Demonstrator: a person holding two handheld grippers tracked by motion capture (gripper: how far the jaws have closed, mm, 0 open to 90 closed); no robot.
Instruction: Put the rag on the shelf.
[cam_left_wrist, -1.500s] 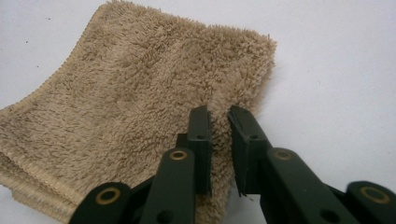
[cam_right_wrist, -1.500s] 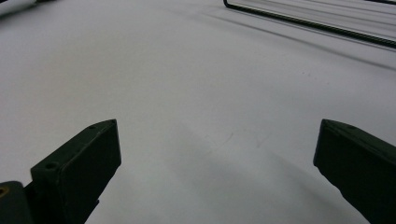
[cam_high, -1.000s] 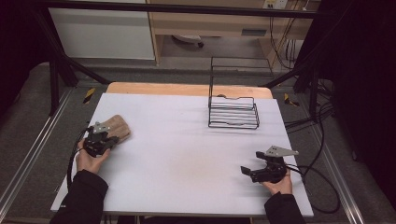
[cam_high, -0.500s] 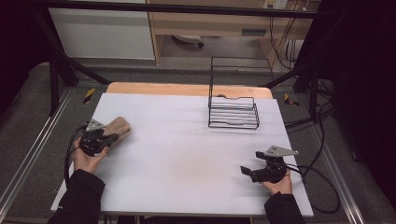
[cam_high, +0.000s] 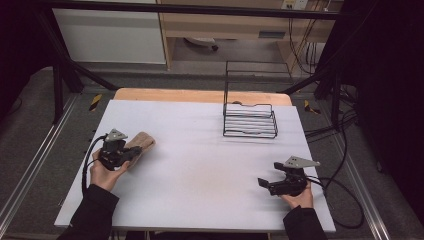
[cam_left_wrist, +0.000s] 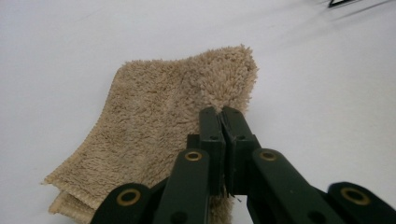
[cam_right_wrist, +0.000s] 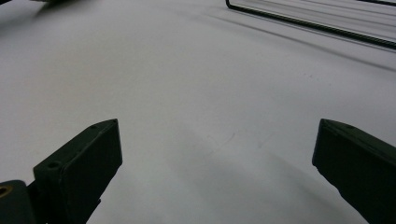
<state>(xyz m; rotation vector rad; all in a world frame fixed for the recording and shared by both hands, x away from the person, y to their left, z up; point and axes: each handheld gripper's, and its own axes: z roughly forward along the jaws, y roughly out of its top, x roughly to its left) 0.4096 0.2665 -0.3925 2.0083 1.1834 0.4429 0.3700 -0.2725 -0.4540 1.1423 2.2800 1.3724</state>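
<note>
Left gripper view has the left gripper (cam_left_wrist: 223, 122) clamped tight on the near edge of a folded beige terry towel (cam_left_wrist: 159, 126), whose bulk spreads ahead of the jaws and off to their left, resting on the white counter (cam_left_wrist: 327, 93). Because the bite takes only a thin pinch of the pile near one corner, the cloth could slip free when lifted, or the fold could fall open and drag. Over on the other side, the right gripper (cam_right_wrist: 217, 154) sits with jaws wide apart and nothing between them, too far off to catch a drop.
</note>
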